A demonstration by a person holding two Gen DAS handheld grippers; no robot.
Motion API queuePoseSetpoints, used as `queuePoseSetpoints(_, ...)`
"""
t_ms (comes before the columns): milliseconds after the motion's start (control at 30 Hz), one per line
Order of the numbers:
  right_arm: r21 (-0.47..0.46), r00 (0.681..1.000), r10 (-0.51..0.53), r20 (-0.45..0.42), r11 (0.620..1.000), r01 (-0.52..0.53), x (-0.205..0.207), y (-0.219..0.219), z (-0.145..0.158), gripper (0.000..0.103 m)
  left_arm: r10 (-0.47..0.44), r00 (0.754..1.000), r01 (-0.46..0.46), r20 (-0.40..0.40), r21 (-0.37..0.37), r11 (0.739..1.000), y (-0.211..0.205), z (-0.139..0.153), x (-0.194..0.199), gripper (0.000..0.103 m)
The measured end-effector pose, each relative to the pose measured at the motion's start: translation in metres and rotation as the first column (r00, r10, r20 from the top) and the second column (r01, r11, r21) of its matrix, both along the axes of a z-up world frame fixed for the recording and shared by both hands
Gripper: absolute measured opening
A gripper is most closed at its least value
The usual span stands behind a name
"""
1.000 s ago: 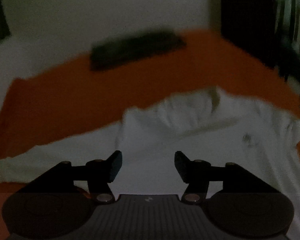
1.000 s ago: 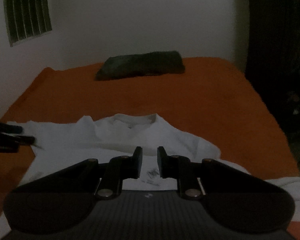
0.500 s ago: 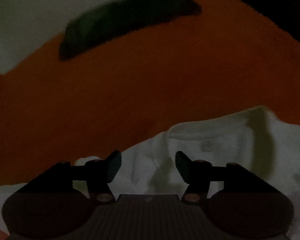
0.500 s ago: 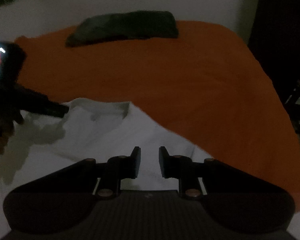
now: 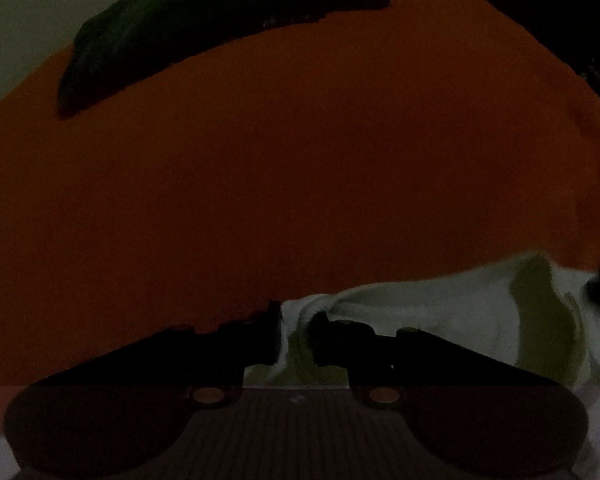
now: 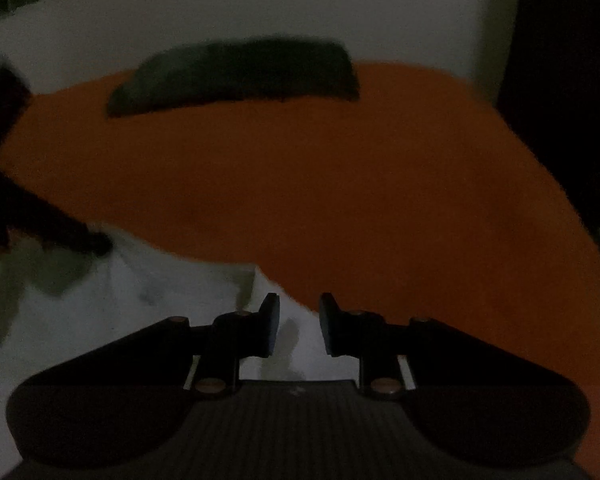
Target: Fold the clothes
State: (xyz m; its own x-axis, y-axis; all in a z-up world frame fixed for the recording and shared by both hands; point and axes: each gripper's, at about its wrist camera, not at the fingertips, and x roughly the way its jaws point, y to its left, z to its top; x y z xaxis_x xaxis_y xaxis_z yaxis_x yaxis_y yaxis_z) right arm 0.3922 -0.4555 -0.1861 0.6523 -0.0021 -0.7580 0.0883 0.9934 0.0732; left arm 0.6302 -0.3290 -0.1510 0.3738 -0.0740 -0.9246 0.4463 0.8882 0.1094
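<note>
A white shirt (image 5: 440, 312) lies on an orange bed (image 5: 300, 184), a dark pillow (image 5: 204, 20) at the far end. The left gripper (image 5: 296, 334) is closing, its jaws pinching a fold at the shirt's edge. The right gripper (image 6: 299, 326) hovers over the shirt with jaws parted, gripping nothing.

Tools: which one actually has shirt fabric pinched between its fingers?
The left tool: closing on a bunched fold of the white shirt. The right tool has a clear gap, the shirt only lying beneath.
</note>
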Motion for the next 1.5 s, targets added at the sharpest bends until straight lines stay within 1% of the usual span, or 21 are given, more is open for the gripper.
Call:
queuePoseSetpoints(100, 0.038, 1.000, 0.005, -0.030, 0.999, -0.004, 0.015, 0.001, -0.017, 0.025, -0.015, 0.998, 0.017, -0.053, 0.037, 0.999, -0.011, -0.002, 0.018, 0.018)
queuePoseSetpoints(167, 0.068, 0.999, 0.019, -0.032, 0.998, -0.016, 0.022, 0.004, -0.024, 0.030, -0.002, 0.998, 0.005, -0.062, 0.060, 0.998, -0.011, -0.006, 0.024, 0.033)
queuePoseSetpoints(233, 0.050, 0.998, 0.004, -0.065, 0.999, -0.001, 0.028, 0.006, -0.033, 0.032, -0.003, 0.998, 0.007, -0.061, 0.062, 0.998, -0.008, -0.009, 0.025, 0.039)
queuePoseSetpoints(300, 0.036, 0.997, -0.011, -0.074, 0.999, 0.014, 0.034, 0.006, -0.041, 0.031, -0.026, 0.999, 0.026, -0.034, 0.021, 0.999, 0.002, -0.005, 0.023, 0.056)
queuePoseSetpoints(333, 0.041, 0.998, -0.032, -0.061, 0.999, 0.034, 0.033, 0.003, -0.041, 0.027, -0.010, 1.000, 0.010, -0.005, 0.003, 1.000, 0.009, 0.000, 0.023, 0.078)
queuePoseSetpoints(367, 0.049, 0.997, -0.057, -0.042, 0.997, 0.059, 0.032, -0.001, -0.039, 0.011, 0.019, 0.999, -0.019, 0.033, -0.002, 1.000, 0.016, 0.006, 0.024, 0.092)
queuePoseSetpoints(467, 0.154, 0.987, -0.158, 0.033, 0.976, 0.152, 0.026, -0.023, -0.028, 0.006, 0.040, 0.992, -0.040, 0.116, -0.004, 0.999, 0.032, 0.022, 0.031, 0.087)
queuePoseSetpoints(567, 0.179, 0.990, -0.127, 0.067, 0.977, 0.113, 0.027, -0.034, -0.015, 0.004, 0.040, 0.989, -0.036, 0.141, -0.029, 0.999, 0.042, 0.029, 0.029, 0.087)
queuePoseSetpoints(633, 0.186, 0.994, -0.080, 0.078, 0.980, 0.064, 0.028, -0.040, -0.007, 0.009, -0.007, 0.989, 0.011, 0.149, -0.024, 1.000, 0.054, 0.025, 0.017, 0.087)
queuePoseSetpoints(700, 0.203, 0.997, -0.018, 0.077, 0.979, 0.002, 0.024, -0.052, 0.000, 0.050, -0.068, 0.978, 0.070, 0.195, -0.001, 0.998, 0.074, 0.029, -0.002, 0.087)
queuePoseSetpoints(733, 0.223, 0.997, -0.002, 0.080, 0.975, -0.016, 0.019, -0.061, 0.003, 0.057, -0.073, 0.975, 0.074, 0.211, 0.003, 0.997, 0.084, 0.030, -0.008, 0.087)
queuePoseSetpoints(833, 0.224, 0.993, -0.034, 0.110, 0.974, 0.008, -0.010, -0.094, 0.015, 0.057, -0.042, 0.973, 0.044, 0.227, -0.003, 0.999, 0.135, 0.025, -0.023, 0.088)
queuePoseSetpoints(1000, 0.100, 0.999, -0.052, -0.013, 0.994, 0.053, -0.081, -0.138, -0.001, 0.055, 0.107, 0.980, -0.110, 0.169, 0.004, 0.994, 0.233, 0.003, -0.034, 0.088)
queuePoseSetpoints(1133, 0.074, 0.993, -0.084, -0.077, 0.993, 0.090, -0.119, -0.159, -0.022, 0.055, 0.200, 0.969, -0.203, 0.147, 0.005, 0.979, 0.268, -0.019, -0.043, 0.088)
queuePoseSetpoints(1200, -0.014, 0.995, -0.063, -0.073, 0.998, 0.062, -0.125, -0.154, -0.029, 0.053, 0.189, 0.968, -0.196, 0.166, 0.030, 0.980, 0.270, -0.031, -0.045, 0.079)
queuePoseSetpoints(1233, -0.025, 0.995, -0.063, -0.073, 0.998, 0.061, -0.126, -0.153, -0.033, 0.048, 0.179, 0.972, -0.188, 0.154, 0.047, 0.981, 0.270, -0.041, -0.046, 0.047)
queuePoseSetpoints(1267, -0.022, 0.995, -0.067, -0.076, 0.998, 0.066, -0.127, -0.153, -0.036, 0.014, 0.171, 0.976, -0.179, 0.136, 0.046, 0.983, 0.266, -0.047, -0.046, 0.029)
queuePoseSetpoints(1300, -0.019, 0.994, -0.071, -0.079, 0.997, 0.070, -0.128, -0.153, -0.038, 0.004, 0.165, 0.974, -0.174, 0.155, 0.044, 0.984, 0.266, -0.049, -0.050, 0.027)
queuePoseSetpoints(1367, -0.020, 0.993, -0.092, -0.068, 0.996, 0.091, -0.133, -0.154, -0.038, 0.003, 0.180, 0.965, -0.190, 0.191, 0.036, 0.981, 0.262, -0.049, -0.052, 0.006)
queuePoseSetpoints(1433, -0.001, 0.990, -0.135, -0.029, 0.991, 0.135, -0.146, -0.155, -0.024, 0.003, 0.212, 0.955, -0.221, 0.210, 0.022, 0.975, 0.261, -0.046, -0.055, 0.004)
queuePoseSetpoints(1500, 0.073, 0.989, -0.148, -0.012, 0.986, 0.148, -0.158, -0.163, -0.018, 0.004, 0.180, 0.961, -0.189, 0.209, 0.026, 0.982, 0.259, -0.040, -0.057, 0.004)
